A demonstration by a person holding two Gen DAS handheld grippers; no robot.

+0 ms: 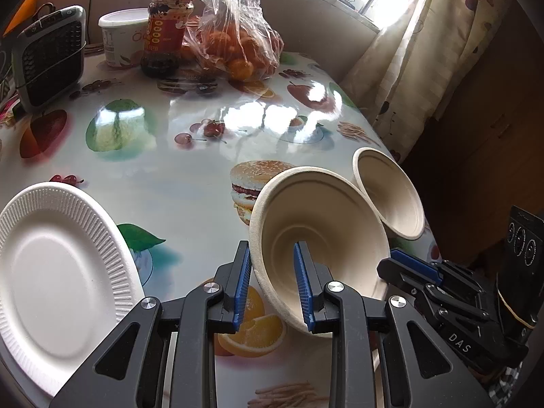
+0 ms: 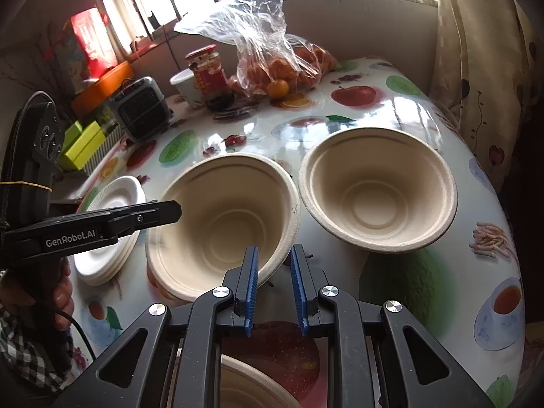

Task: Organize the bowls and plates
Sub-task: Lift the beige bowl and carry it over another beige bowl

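Bowl (image 1: 319, 241) rim pinched by both claws, left (image 1: 272, 285) and right (image 2: 273, 289); looks thin, uneven pulling could crumple it.

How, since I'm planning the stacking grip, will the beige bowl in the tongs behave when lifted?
The beige bowl looks like thin moulded pulp, so probably light and unlikely to shatter. Its matte surface should resist slipping. Held at the rim by the left tongs and right tongs, the wall may flex.
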